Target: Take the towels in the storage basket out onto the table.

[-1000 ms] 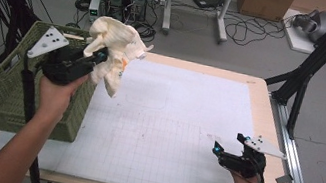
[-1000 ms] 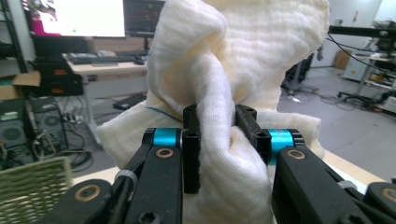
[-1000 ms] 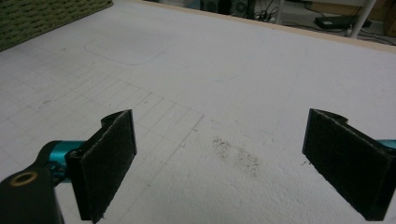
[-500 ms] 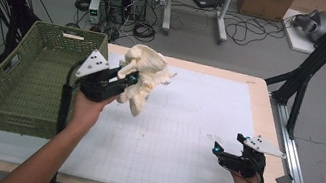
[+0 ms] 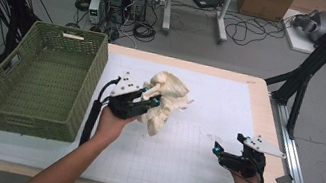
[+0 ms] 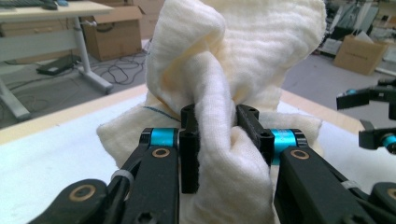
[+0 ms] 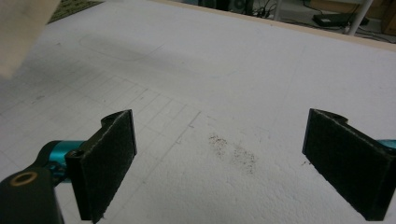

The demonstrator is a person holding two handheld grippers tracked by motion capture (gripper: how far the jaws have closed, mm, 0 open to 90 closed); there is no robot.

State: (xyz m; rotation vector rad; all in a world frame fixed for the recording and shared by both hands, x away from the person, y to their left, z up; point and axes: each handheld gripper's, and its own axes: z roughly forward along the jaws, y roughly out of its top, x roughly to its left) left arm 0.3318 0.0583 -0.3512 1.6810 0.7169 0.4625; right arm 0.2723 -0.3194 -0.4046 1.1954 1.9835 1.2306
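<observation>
One soft cream crumpled cloth pinched in my left gripper, over white mat beside green woven basket. Right gripper wide apart, empty. Next: lower cloth, let go

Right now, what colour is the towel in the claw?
Cream, a pale yellowish white. The towel shows best in the left gripper view, pinched in the left claw.

Both handheld units are black-bodied, each carrying a grey three-cornered plate with small dark dots on top. The left gripper has cyan anodised collars at the jaw pivots, brass-coloured bushings on its linkage arms, and a thick black cable trailing along the forearm. The right gripper bears flat rectangular black pads of rough, foam-like texture. Forearms are bare; no sleeves visible.
</observation>
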